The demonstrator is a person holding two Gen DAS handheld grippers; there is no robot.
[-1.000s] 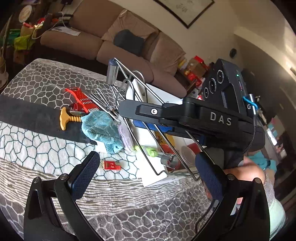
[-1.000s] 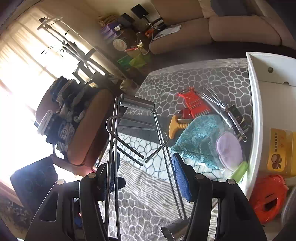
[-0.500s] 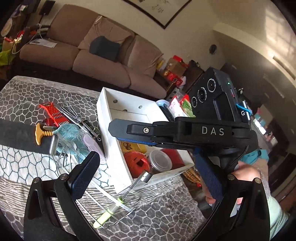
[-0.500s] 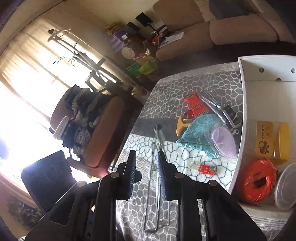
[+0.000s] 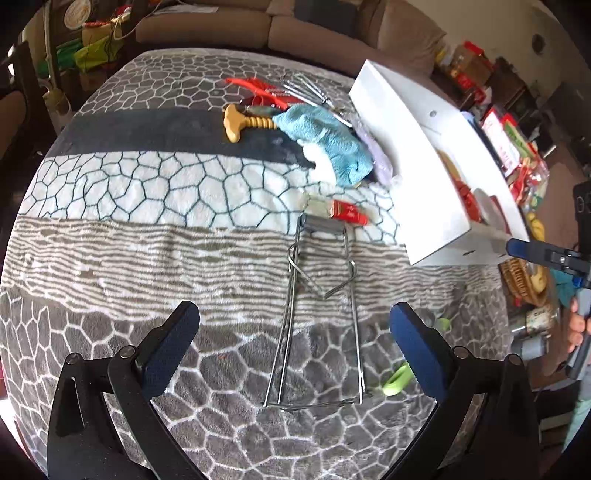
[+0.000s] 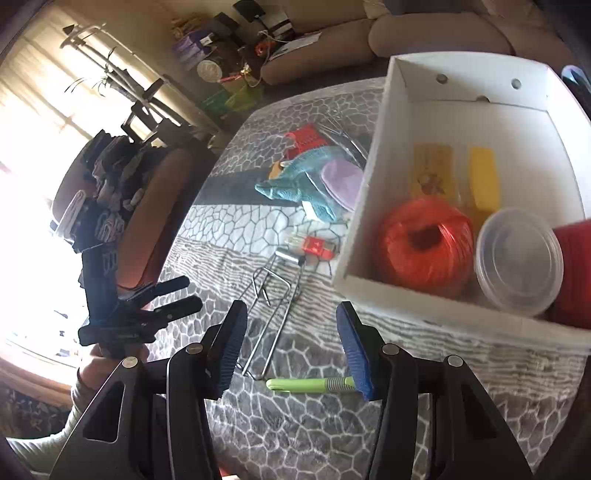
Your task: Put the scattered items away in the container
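A wire rack (image 5: 319, 314) lies flat on the patterned blanket, in front of my open left gripper (image 5: 293, 345); it also shows in the right wrist view (image 6: 271, 314). My right gripper (image 6: 291, 349) is open and empty above a green-handled tool (image 6: 308, 384), which also shows in the left wrist view (image 5: 397, 376). The white box (image 6: 373, 192) holds an orange twine ball (image 6: 426, 240), a clear lidded tub (image 6: 519, 258) and yellow packets. A red packet (image 5: 345, 212), teal cloth (image 5: 327, 138), purple pad (image 6: 341, 179), yellow-handled tool (image 5: 245, 125), red comb and whisk lie left of the box.
A red cup (image 6: 574, 266) stands in the box's near right corner. A sofa (image 5: 236, 22) runs behind the table. A chair piled with clothes (image 6: 110, 192) stands off the table's left edge. The blanket's near edge drops away below my grippers.
The right gripper opened and let go of the wire rack, which now lies flat on the blanket. Both grippers pulled back and the left view swung down onto the table.
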